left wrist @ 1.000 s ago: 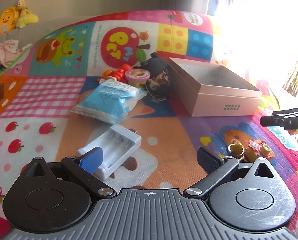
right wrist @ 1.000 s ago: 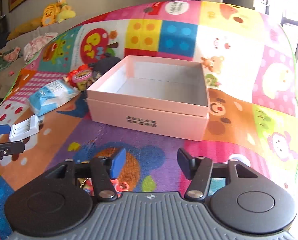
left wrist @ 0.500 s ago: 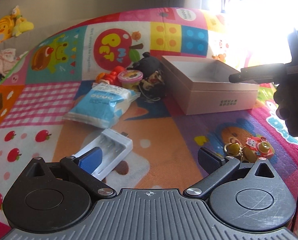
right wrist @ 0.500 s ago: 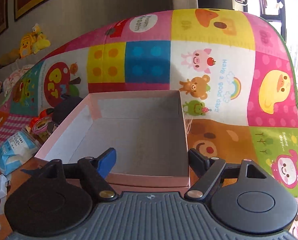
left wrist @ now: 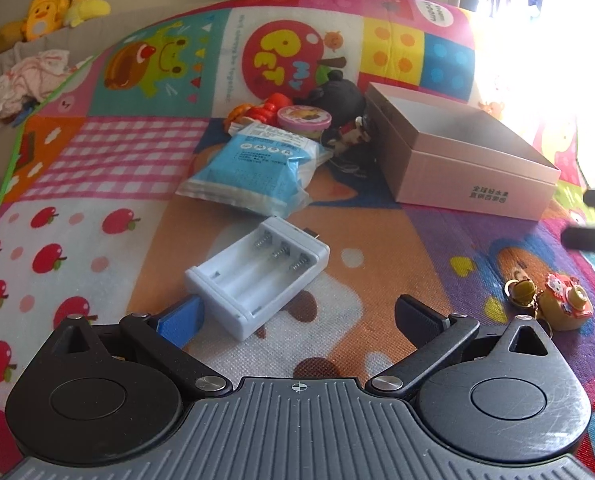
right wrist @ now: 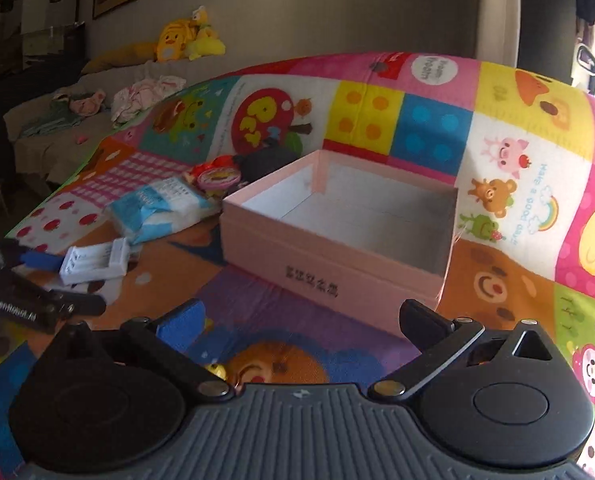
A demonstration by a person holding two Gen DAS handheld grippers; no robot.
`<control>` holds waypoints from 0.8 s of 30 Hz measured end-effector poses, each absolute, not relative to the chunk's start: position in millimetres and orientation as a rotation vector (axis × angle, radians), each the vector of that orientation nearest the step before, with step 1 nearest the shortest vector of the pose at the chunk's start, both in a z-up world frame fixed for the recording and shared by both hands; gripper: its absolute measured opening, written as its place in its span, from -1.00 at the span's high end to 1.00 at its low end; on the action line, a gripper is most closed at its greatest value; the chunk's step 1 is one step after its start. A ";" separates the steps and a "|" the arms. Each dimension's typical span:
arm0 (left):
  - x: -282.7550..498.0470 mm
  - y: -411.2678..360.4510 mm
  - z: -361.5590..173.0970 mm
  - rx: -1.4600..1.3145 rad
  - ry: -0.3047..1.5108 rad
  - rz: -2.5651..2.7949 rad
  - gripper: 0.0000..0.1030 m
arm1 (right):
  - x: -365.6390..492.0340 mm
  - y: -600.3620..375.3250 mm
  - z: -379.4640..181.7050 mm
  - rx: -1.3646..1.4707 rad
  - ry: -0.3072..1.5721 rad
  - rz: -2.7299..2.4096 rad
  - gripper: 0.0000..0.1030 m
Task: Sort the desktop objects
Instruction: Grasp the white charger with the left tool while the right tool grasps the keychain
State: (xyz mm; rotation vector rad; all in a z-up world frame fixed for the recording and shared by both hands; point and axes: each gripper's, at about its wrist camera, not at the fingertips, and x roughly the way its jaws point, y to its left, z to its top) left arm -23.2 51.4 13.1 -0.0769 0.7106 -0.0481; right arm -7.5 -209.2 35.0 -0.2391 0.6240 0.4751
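On the colourful play mat [left wrist: 97, 184], the left tool [left wrist: 297, 316] hangs released, jaws spread just short of the white battery charger [left wrist: 257, 276]. Behind it lies a blue wipes packet [left wrist: 253, 168]; to the right stands the empty pink box [right wrist: 337, 236]. Before that box the right tool [right wrist: 301, 320] has just been opening, with nothing between its jaws.

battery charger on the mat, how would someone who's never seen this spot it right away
Start at the open pink box on the colourful play mat. Nearer the camera lies a blue packet, and just in front of that the white battery charger. It alone is plain white plastic, with three empty slots showing metal springs.
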 end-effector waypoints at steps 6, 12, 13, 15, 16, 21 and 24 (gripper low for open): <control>-19.3 43.5 15.8 -0.091 0.713 -0.114 -1.00 | -26.0 -201.3 6.4 -0.378 0.666 0.424 -1.00; -25.5 29.2 17.0 -0.082 0.707 -0.208 -1.00 | -3.5 -218.9 9.4 -0.295 0.700 0.245 -1.00; -24.6 28.8 16.6 -0.081 0.708 -0.196 -1.00 | -3.2 -221.7 8.4 -0.266 0.716 0.251 -1.00; -20.6 31.0 15.9 -0.088 0.716 -0.160 -1.00 | -4.7 -224.5 5.1 -0.228 0.735 0.262 -1.00; -17.2 32.3 15.8 -0.095 0.724 -0.143 -1.00 | -5.7 -225.6 4.0 -0.209 0.736 0.260 -1.00; 9.1 30.8 14.7 -0.099 0.740 -0.113 -1.00 | 0.7 -232.5 1.7 -0.074 0.783 0.245 -1.00; 26.7 24.9 13.0 -0.079 0.737 -0.091 -1.00 | -4.0 -227.5 -1.2 -0.083 0.765 0.222 -1.00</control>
